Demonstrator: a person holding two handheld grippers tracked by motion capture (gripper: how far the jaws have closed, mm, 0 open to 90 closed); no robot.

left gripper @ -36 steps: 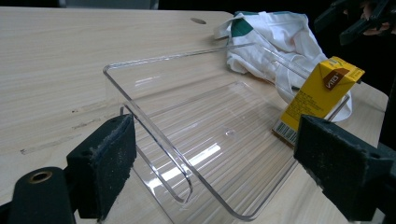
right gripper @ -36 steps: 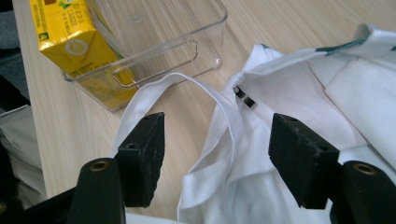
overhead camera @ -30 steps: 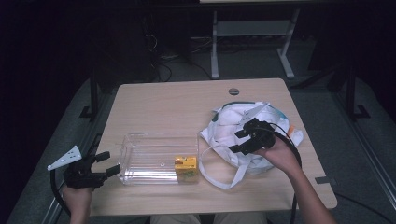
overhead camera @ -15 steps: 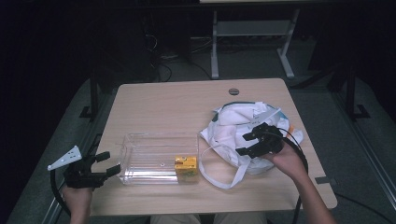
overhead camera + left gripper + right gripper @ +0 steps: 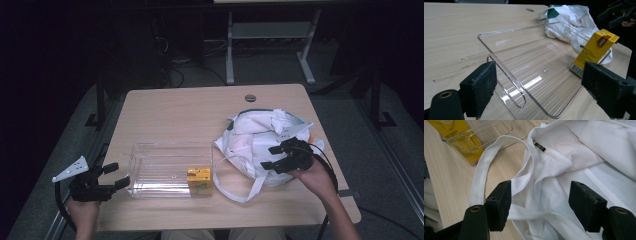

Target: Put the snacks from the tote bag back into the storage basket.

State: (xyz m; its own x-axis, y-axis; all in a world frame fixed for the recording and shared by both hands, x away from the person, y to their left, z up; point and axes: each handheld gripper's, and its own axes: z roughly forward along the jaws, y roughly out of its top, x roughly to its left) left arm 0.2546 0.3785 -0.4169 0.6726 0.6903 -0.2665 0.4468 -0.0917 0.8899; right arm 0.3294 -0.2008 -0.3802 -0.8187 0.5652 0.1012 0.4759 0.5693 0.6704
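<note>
A clear plastic tray (image 5: 165, 170) (image 5: 534, 77) lies on the wooden table (image 5: 195, 110), with a yellow drink carton (image 5: 199, 177) (image 5: 595, 51) in its near right corner. A crumpled white cloth bag (image 5: 260, 137) (image 5: 584, 157) with long straps (image 5: 482, 177) sits to the right. My left gripper (image 5: 114, 175) (image 5: 539, 93) is open at the tray's left end, its jaws straddling the tray's near corner. My right gripper (image 5: 272, 157) (image 5: 540, 203) is open just above the bag's near side, with white fabric between its jaws.
A round cable hole (image 5: 250, 98) is in the table near its far edge. Beyond the table stand a white metal frame (image 5: 265, 45) and cables on a dark floor. The table's far left half is bare wood.
My right gripper has drawn back toward the near right, from over the bag's middle to its near edge. The left gripper and tray have stayed put.
</note>
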